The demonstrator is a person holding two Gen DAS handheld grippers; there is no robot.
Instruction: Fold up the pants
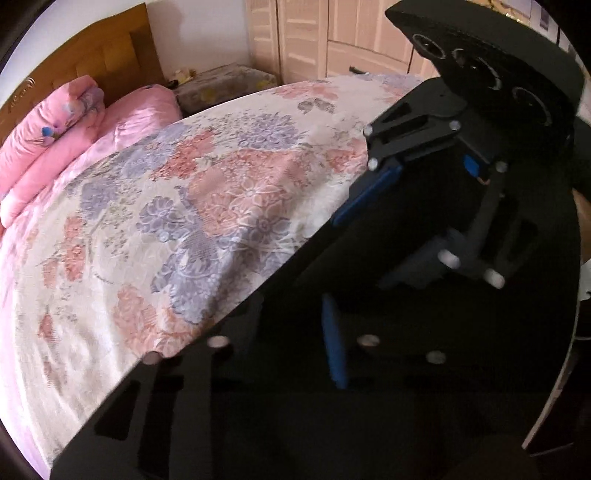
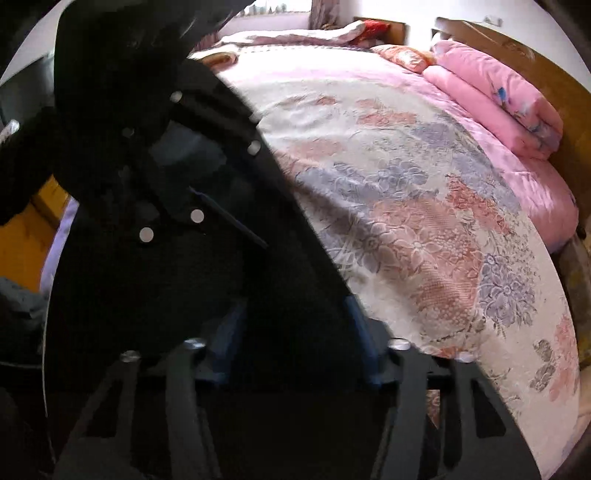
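The black pants (image 1: 388, 369) hang as a dark sheet over the lower right of the left wrist view and cover the lower left of the right wrist view (image 2: 184, 277). My left gripper (image 1: 332, 347) is buried in the dark cloth; only one blue pad shows, so its state is unclear. The right gripper (image 1: 424, 184) appears across from it in the left wrist view, its blue pads closed on the pants' upper edge. In the right wrist view the right gripper (image 2: 295, 350) has its blue pads around black cloth, and the left gripper (image 2: 192, 184) shows beyond.
A bed with a floral cover (image 1: 166, 221) fills the background. Folded pink quilts (image 1: 48, 140) lie by the wooden headboard (image 1: 107, 55); they also show in the right wrist view (image 2: 498, 99). A cream wardrobe (image 1: 332, 33) stands behind.
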